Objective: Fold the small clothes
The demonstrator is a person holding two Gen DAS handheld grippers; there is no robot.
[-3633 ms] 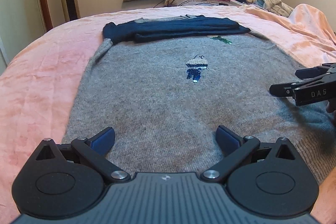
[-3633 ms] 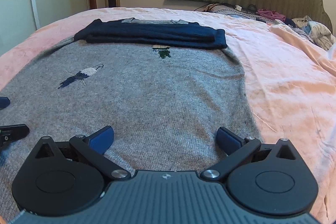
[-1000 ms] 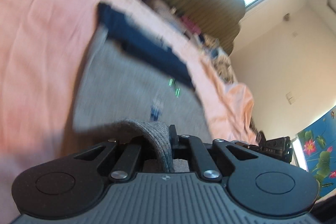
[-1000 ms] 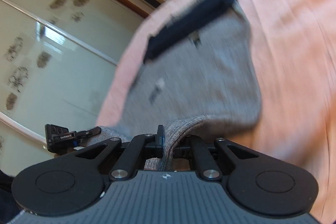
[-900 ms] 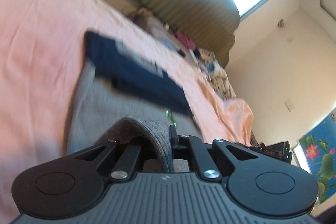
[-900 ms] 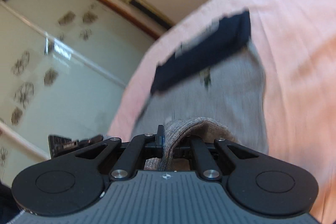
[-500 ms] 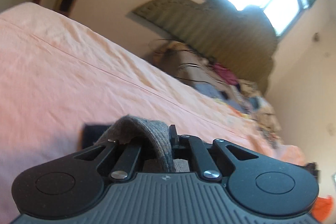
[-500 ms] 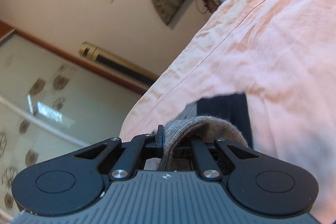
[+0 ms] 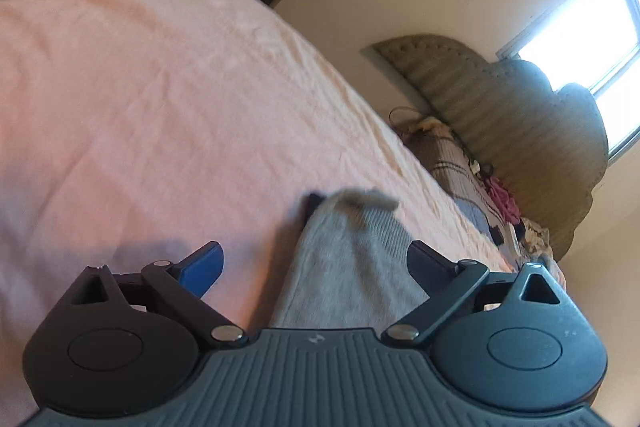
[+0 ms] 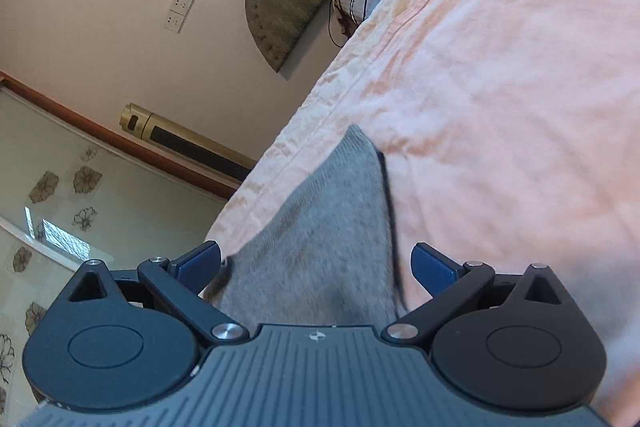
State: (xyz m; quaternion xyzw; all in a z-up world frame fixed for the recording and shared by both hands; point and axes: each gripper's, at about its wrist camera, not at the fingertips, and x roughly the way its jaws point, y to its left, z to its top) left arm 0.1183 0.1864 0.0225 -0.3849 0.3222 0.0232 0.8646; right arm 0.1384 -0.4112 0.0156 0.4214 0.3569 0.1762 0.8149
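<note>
The grey sweater lies on the pink bed cover, its folded edge covering a dark blue garment (only a sliver shows). The left hand-held gripper and right hand-held gripper tilt downward, rolled sideways, jaws opening wide. Grey knit lies between each pair, unpinched.

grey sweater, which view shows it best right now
The right wrist view: the grey sweater is sharper there, its folded edge lying on the pink bedspread. The left wrist view shows a narrower, motion-blurred strip.
</note>
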